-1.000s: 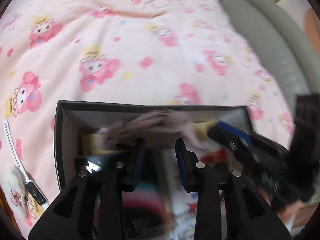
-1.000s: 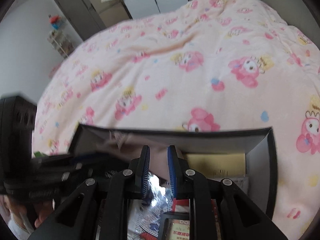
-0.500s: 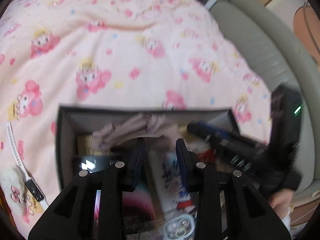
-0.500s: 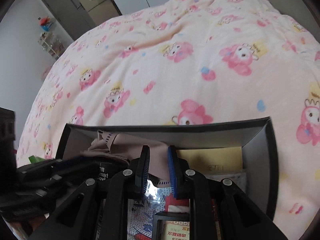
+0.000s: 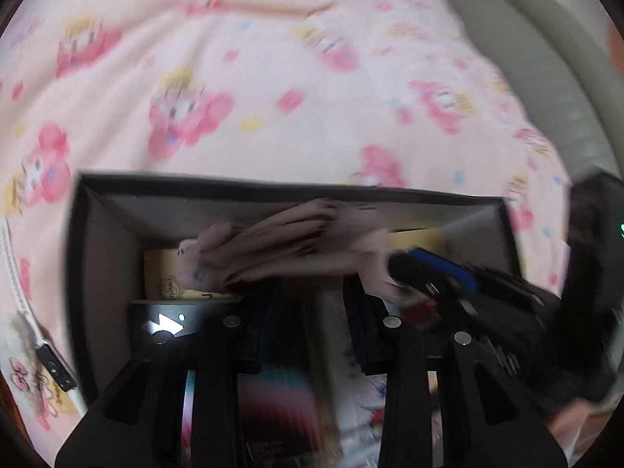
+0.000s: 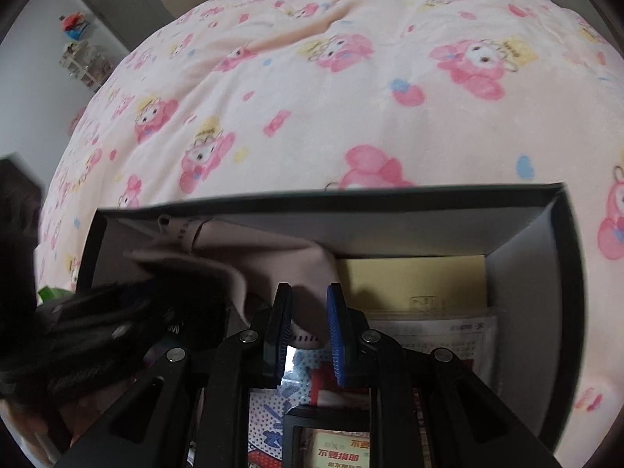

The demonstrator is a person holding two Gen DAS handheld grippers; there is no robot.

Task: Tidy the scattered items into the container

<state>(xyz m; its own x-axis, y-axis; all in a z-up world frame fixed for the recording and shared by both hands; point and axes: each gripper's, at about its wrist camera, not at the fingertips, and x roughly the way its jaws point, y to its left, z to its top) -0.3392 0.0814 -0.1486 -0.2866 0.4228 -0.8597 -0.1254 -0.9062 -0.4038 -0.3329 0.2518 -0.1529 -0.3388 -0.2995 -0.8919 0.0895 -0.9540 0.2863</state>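
While the left wrist view is smeared by blur, it shows one dark box [image 5: 93, 234] on a pink cartoon-print quilt [image 5: 273, 89], with a grey padded edge [image 5: 546, 89] at the upper right. One pinkish-beige cloth [image 5: 288, 249] lies across the box's far half, over a yellow packet [image 5: 163, 277]. The left gripper [image 5: 312, 323] hangs above the box with its jaws apart and nothing between the pads; the cloth lies just beyond its tips. The right gripper [image 5: 436, 273] reaches in from the right and partly hides the cloth's end. One white strap with a dark clip [image 5: 50, 362] lies on the quilt outside the box's left wall.

In the right wrist view, the same box [image 6: 561, 273] holds the cloth [image 6: 273, 257] on its left side and a flat yellow envelope [image 6: 413, 277] on its right, with printed packets [image 6: 440, 331] nearer. The right gripper [image 6: 308, 323] has its two blue pads narrowly parted, the cloth's lower fold between them; whether they press on it is unclear. The left gripper [image 6: 128, 312], a dark blur, covers the cloth's left edge. A cabinet [image 6: 117, 4] and shelf [image 6: 82, 58] stand far behind.
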